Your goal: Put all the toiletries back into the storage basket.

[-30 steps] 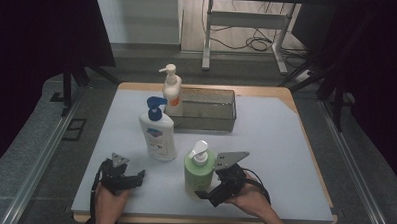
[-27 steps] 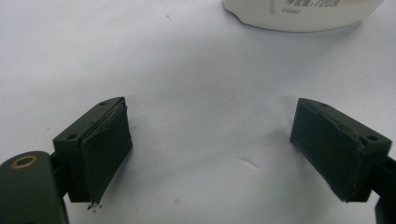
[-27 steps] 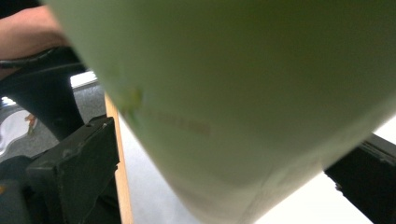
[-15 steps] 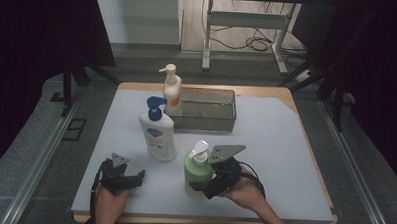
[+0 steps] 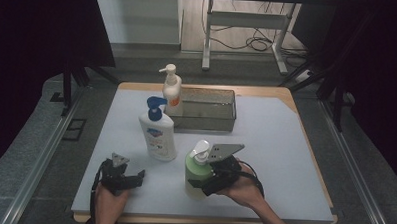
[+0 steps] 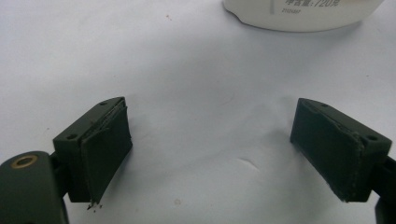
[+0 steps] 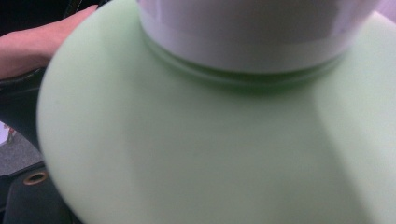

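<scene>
Pressed up against the green pump bottle (image 5: 198, 174) at the table's near edge: right gripper (image 5: 209, 181), drawn in from its spot just right of the bottle a second earlier, jaws just closing around the green body but whether the pads pressed on it impossible to tell. Left gripper (image 5: 134, 179) parked wide open and empty on the white table (image 5: 285, 160), unmoved, near the blue-capped white bottle (image 5: 158, 135)
</scene>
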A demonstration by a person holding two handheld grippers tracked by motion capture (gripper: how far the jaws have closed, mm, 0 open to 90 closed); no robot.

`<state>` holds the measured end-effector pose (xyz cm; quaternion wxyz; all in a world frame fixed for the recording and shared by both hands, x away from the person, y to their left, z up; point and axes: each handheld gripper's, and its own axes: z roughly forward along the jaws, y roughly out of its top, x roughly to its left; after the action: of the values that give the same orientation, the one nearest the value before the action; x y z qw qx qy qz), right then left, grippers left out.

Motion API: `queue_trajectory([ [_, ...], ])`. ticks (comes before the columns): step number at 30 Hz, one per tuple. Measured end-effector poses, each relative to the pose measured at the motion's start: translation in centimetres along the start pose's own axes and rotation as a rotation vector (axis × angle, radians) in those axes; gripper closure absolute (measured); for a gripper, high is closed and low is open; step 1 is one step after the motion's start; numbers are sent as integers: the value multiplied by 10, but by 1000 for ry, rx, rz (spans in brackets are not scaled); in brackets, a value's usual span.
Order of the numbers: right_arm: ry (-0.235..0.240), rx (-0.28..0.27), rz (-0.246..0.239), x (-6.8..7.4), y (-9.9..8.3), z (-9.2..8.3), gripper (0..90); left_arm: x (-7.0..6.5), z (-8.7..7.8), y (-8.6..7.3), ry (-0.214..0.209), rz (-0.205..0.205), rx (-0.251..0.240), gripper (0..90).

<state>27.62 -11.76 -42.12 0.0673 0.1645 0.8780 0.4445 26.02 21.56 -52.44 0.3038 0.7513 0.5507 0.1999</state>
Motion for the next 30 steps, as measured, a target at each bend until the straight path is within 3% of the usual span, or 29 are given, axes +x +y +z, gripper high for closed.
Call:
queue_trajectory([
  [9, -18, -14, 39, -10, 10, -9, 121, 0, 0, 0, 0, 3, 1, 116],
  [30, -134, -20, 62, -40, 39, -12, 121, 0, 0, 0, 0, 2, 0, 116],
])
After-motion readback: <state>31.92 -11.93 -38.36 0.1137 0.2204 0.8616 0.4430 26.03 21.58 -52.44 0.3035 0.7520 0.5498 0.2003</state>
